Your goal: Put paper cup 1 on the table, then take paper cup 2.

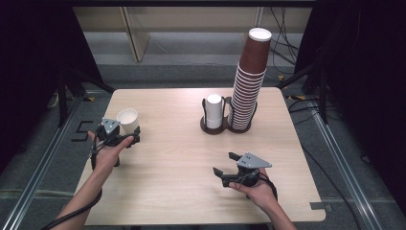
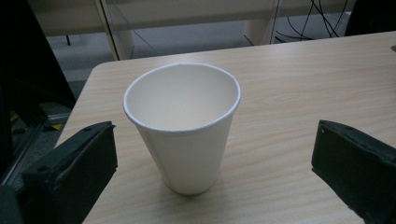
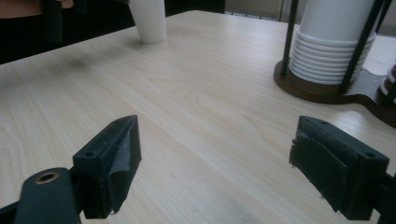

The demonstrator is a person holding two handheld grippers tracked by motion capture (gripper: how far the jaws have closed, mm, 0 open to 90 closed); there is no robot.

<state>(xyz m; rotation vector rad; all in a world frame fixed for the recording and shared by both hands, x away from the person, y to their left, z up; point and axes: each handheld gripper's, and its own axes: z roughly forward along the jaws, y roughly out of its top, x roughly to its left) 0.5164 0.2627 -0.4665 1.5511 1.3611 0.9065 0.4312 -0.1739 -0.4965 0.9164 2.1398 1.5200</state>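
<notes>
From above, I see the white paper cup [image 1: 127, 119] upright near the tabletop's [image 1: 182, 148] left edge, my left gripper [image 1: 125, 136] just beside it. Left gripper view: fingers [image 2: 74, 172] wide (cup between, untouched). Right gripper view: fingers [image 3: 112, 161] apart, holding nothing.

A tall brown cup stack [image 1: 250, 81] and white cup stack [image 1: 214, 111] share a holder [image 1: 210, 129].

The high view looked forward and down over the whole surface [image 1: 191, 158]; the left gripper view sat close, facing the cup [image 2: 184, 126] near a corner; the right gripper view lay low, facing across the surface; all three shared that cup [image 3: 148, 21].
</notes>
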